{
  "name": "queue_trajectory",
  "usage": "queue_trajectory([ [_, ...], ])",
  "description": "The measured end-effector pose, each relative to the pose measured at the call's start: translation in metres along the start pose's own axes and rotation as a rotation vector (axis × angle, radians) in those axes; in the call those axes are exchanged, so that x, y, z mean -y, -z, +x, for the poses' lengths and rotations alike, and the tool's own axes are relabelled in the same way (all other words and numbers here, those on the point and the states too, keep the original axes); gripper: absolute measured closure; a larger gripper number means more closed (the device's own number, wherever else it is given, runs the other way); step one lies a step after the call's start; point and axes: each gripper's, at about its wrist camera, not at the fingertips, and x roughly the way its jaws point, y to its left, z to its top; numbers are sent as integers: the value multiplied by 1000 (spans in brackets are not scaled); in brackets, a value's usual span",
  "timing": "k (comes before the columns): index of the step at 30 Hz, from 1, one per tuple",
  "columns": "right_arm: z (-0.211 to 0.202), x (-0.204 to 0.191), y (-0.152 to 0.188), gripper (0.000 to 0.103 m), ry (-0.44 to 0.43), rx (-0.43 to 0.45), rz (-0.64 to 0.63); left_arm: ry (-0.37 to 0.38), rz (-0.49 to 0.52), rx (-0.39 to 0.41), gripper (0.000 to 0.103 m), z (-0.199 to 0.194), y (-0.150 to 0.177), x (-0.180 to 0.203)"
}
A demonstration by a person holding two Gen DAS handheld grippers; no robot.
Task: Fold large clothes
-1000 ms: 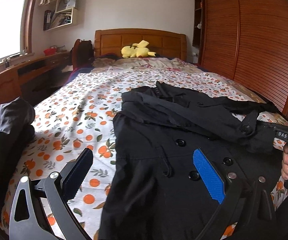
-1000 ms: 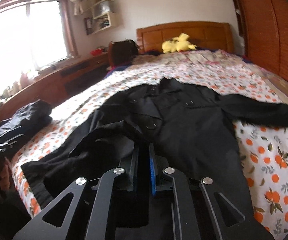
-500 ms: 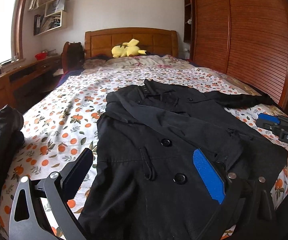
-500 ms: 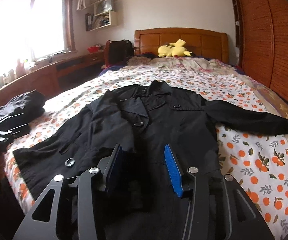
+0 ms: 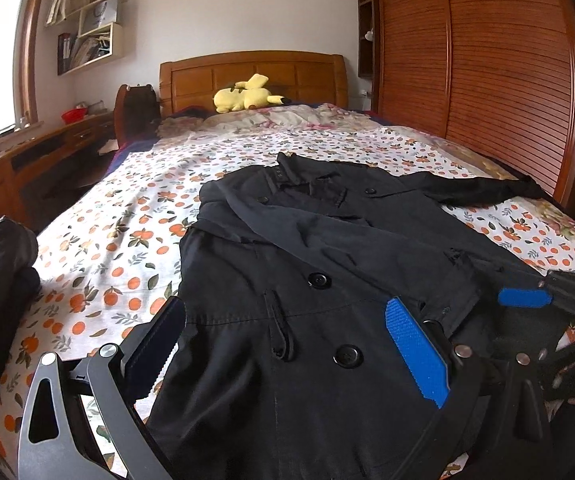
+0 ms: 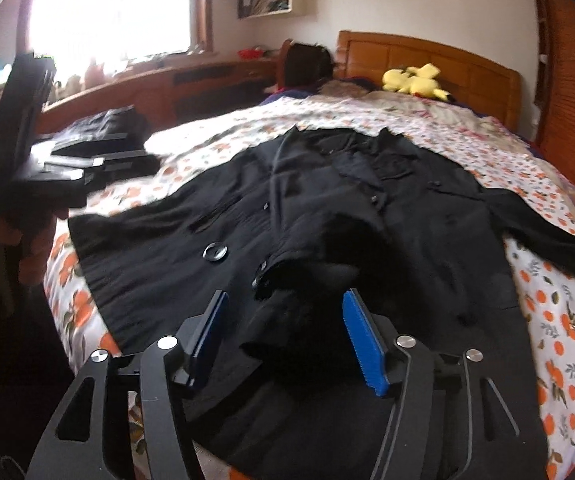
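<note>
The black coat (image 5: 327, 280) lies face up on the bed (image 5: 127, 208), its long axis running straight away from both hand-held grippers, collar at the far end toward the headboard (image 5: 253, 76) and hem at the near edge beneath the fingers; the left sleeve (image 5: 307, 236) is folded across the chest, its cuff (image 6: 307, 276) bunched just ahead of the right hand-held gripper (image 6: 287, 340), whose fingers stand apart and grip nothing; the cuff sits between and slightly beyond those blue pads, so this gripper is the nearer one to it. The left hand-held gripper (image 5: 287, 352) hovers over the coat's lower left front, fingers wide apart and empty, one pad off the cloth's edge over the sheet, the other above the buttons (image 5: 347, 355). The right sleeve (image 5: 483, 190) stretches out sideways, ahead and to the right of the right gripper, unfolded; judging by this, the next fold is likely that sleeve, and it calls for a reach forward and to the right.
</note>
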Motion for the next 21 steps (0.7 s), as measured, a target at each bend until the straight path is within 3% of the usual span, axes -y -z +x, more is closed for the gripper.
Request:
queue_trajectory([
  [9, 33, -6, 14, 45, 22, -116, -29, 13, 22, -16, 2, 4, 3, 7],
  [12, 33, -4, 15, 66, 39, -118, -28, 16, 31, -17, 2, 4, 4, 9],
  [13, 32, -3, 15, 81, 35, -115, -23, 17, 33, -17, 2, 5, 4, 10],
  [15, 28, 0, 12, 98, 26, -102, -13, 17, 34, -19, 2, 6, 4, 10],
  [21, 0, 0, 2, 101, 18, -25, 16, 25, 29, -10, 2, 5, 3, 10],
])
